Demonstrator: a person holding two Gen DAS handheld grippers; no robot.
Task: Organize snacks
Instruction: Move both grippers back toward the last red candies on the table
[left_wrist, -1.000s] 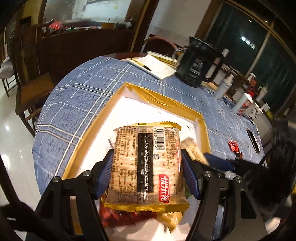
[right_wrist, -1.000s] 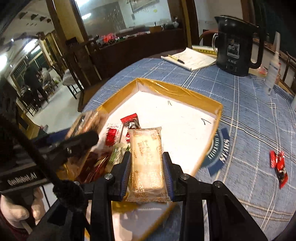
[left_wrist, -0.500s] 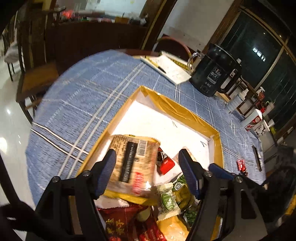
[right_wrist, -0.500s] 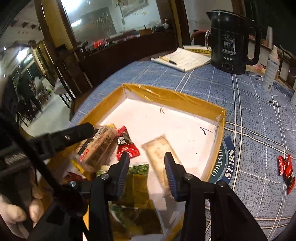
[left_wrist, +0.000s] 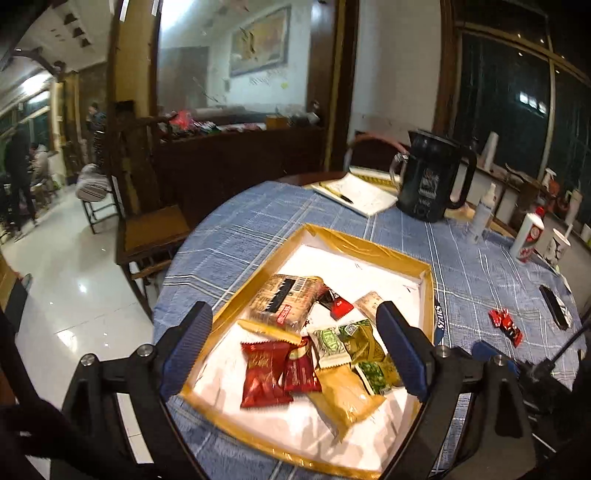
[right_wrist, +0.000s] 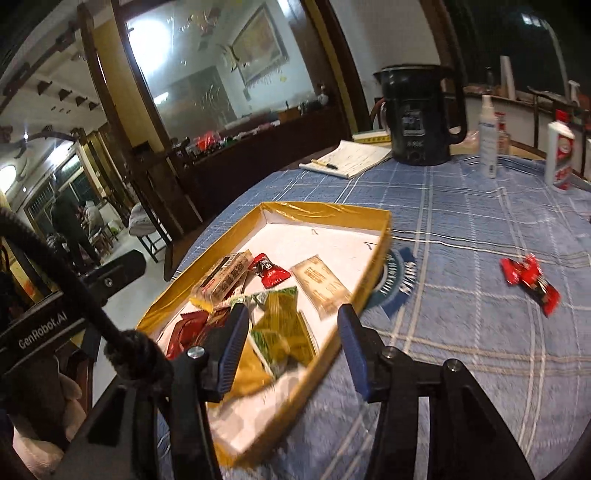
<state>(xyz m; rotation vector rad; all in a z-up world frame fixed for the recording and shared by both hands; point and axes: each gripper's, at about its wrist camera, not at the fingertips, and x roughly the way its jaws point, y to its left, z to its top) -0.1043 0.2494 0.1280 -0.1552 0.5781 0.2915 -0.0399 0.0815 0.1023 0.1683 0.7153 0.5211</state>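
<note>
Left wrist view: my left gripper (left_wrist: 291, 343) spread wide, holding nothing, above yellow-rimmed tray (left_wrist: 369, 242) on blue plaid tablecloth (left_wrist: 251, 229). In tray — brown cracker pack (left_wrist: 284, 301), red snack packets (left_wrist: 264, 373), green packets (left_wrist: 351, 339), gold packet (left_wrist: 345, 397).

Right wrist view: my right gripper (right_wrist: 290, 347) apart, empty, over tray's near right rim. Pale biscuit pack (right_wrist: 319, 282) flat on tray floor. Red candies (right_wrist: 528, 277) on cloth, well apart from tray. Black kettle (right_wrist: 419, 114) beyond.
</note>
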